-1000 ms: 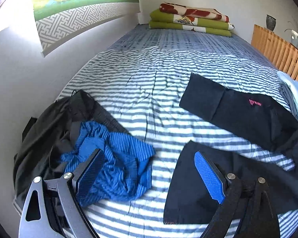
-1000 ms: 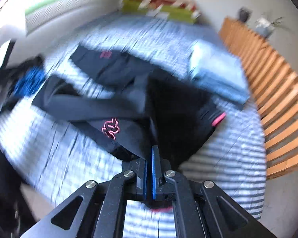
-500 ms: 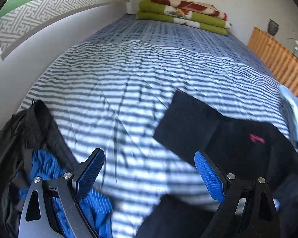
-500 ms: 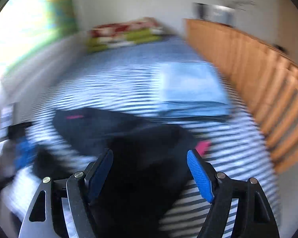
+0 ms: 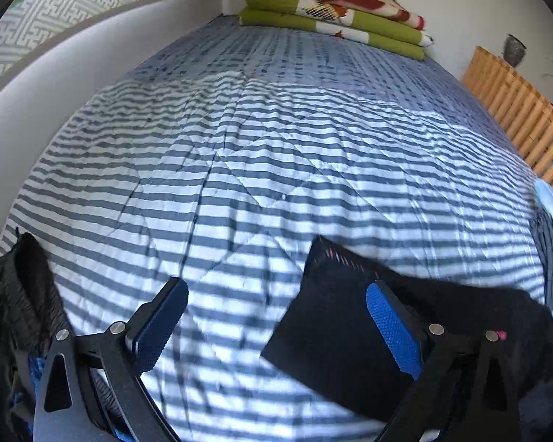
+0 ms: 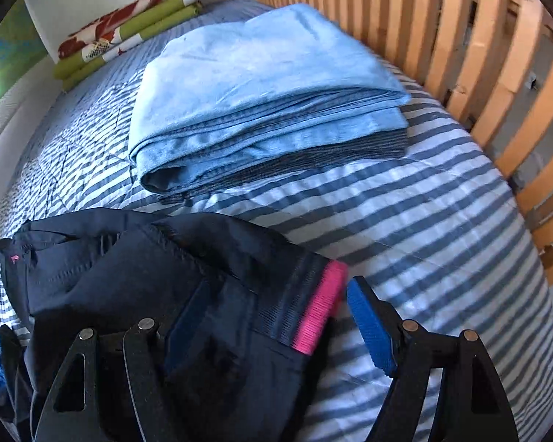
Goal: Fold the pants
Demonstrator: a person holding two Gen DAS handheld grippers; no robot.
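— Where are the pants, and how do they lie?

— The dark pants (image 6: 188, 294) are spread on the near part of the striped bedspread (image 6: 442, 228). Their long axis runs left to right across the bed: the waistband with its pink trim (image 6: 322, 307) is at the right end, and the leg hem (image 5: 335, 294) points left and slightly away. The fabric is rumpled near the waist, with loose folds.

— And the grippers?

— The right gripper (image 6: 272, 335) has its jaws wide apart, straddling the waistband; the pink trim lies just beside the right blue pad (image 6: 368, 331), though contact cannot be judged. The left gripper (image 5: 272, 326) is also spread open, empty, with its right pad (image 5: 394, 331) over the leg end and its left pad over bare bedspread.

— What lies around them?

— Just beyond the waist sits a folded stack of light blue clothes (image 6: 261, 84), beside the wooden slatted rail (image 6: 479, 55) on the right. A folded green and red blanket (image 5: 335, 14) rests at the far end against the wall. A heap of dark and blue garments (image 5: 14, 313) is at the near left edge.
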